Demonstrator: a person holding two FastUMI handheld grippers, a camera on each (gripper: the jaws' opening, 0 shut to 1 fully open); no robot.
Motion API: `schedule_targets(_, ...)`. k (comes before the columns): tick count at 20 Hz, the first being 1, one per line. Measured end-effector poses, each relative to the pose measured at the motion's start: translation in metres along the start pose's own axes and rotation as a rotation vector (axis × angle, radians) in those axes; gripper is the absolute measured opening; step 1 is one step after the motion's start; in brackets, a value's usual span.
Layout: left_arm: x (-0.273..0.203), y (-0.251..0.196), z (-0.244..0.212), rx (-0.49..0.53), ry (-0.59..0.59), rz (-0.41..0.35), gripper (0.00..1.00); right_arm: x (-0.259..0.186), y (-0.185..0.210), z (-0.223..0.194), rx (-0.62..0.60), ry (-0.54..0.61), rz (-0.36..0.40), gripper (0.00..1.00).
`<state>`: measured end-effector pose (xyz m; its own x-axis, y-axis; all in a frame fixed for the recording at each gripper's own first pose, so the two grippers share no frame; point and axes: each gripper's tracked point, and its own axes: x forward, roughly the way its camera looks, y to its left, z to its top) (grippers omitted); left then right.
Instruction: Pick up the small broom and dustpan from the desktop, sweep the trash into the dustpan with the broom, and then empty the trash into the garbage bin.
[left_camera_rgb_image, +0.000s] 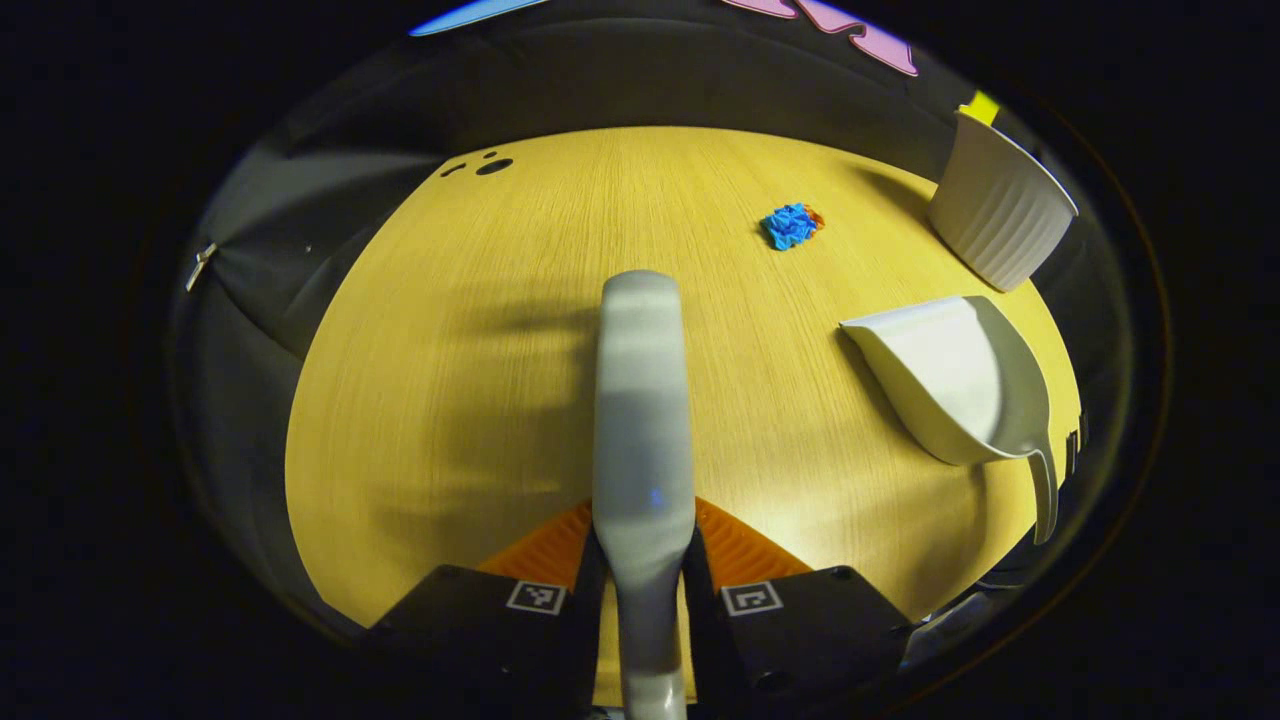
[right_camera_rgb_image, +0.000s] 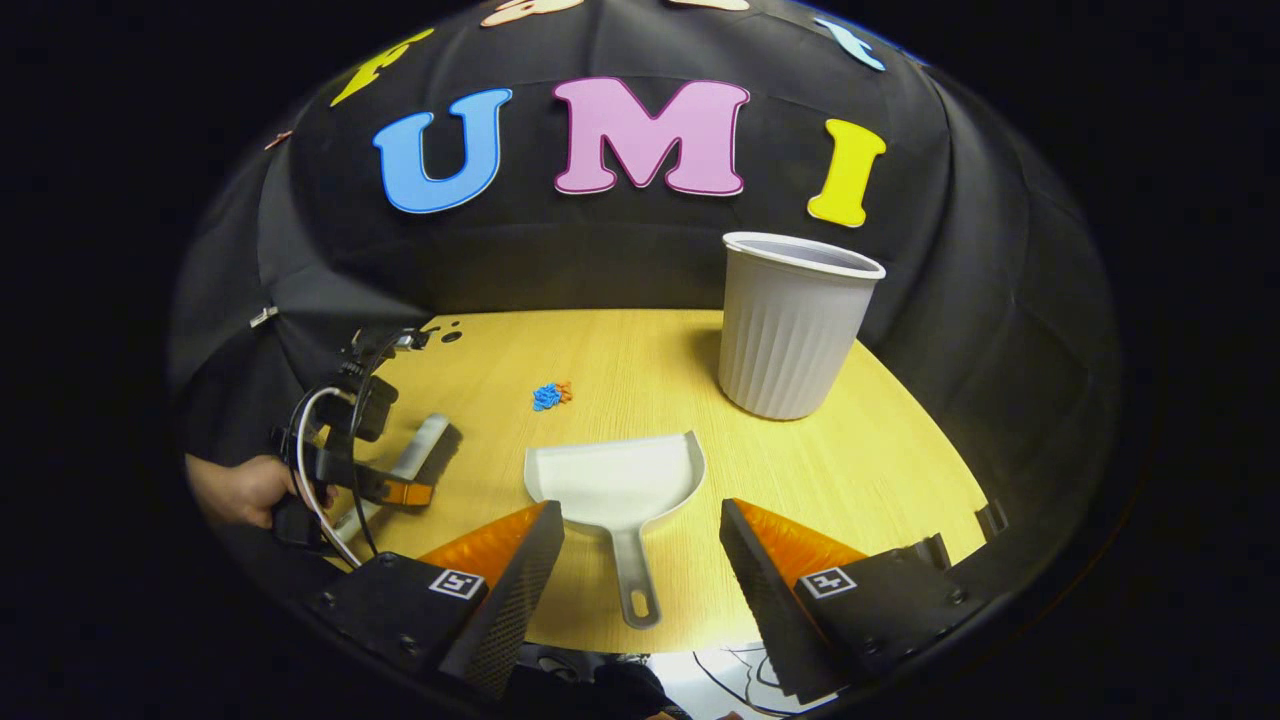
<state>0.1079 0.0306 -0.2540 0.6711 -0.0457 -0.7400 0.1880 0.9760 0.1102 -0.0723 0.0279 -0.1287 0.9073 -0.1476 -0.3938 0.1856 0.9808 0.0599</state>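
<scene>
— Broom (left_camera_rgb_image: 642, 400) first: where is it?
— Clamped in the left claw (left_camera_rgb_image: 644, 560). From the left gripper view both fingers press on its handle and the pale body runs forward over the worktop (left_camera_rgb_image: 450, 400). The right gripper view gives the outside of that: a hand (right_camera_rgb_image: 235, 490) at the worktop's left edge holds that claw (right_camera_rgb_image: 395, 490), with the broom (right_camera_rgb_image: 415, 450) slanting low over the wood.
— And the dustpan?
— Lying flat on the worktop, ungripped. The right gripper view looks straight down its handle: the dustpan (right_camera_rgb_image: 615, 480) sits just ahead of the right claw (right_camera_rgb_image: 640, 560), whose fingers stand wide apart on either side of the handle without touching it. The left gripper view shows the dustpan (left_camera_rgb_image: 960, 380) from the side, off to its right, handle hanging toward the near edge.
— Trash?
— A small blue crumple with a bit of orange, the trash (left_camera_rgb_image: 792, 225) lies on open wood, beyond the dustpan's mouth and apart from it; in the right gripper view it (right_camera_rgb_image: 550, 395) is a tiny speck.
— Bin?
— The ribbed garbage bin (right_camera_rgb_image: 795, 330) stands upright at the worktop's back right, near the dustpan; the left gripper view catches it (left_camera_rgb_image: 1000, 205) at the edge, tilted by the lens.
</scene>
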Motion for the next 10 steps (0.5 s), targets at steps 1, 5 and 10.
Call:
schedule_targets(1, 0.000, 0.001, -0.001, 0.004, -0.013, 0.000, 0.42, 0.002, 0.000, 0.000, 0.014, 0.011, 0.000, 0.98)
schedule_targets(5, -0.002, 0.003, -0.001, 0.018, -0.063, -0.013, 0.32, 0.015, 0.010, -0.015, 0.066, 0.087, 0.032, 0.98)
schedule_targets(10, -0.018, 0.014, 0.007, 0.002, -0.158, -0.041, 0.26, 0.033, 0.019, -0.045, 0.055, 0.200, 0.082, 0.99)
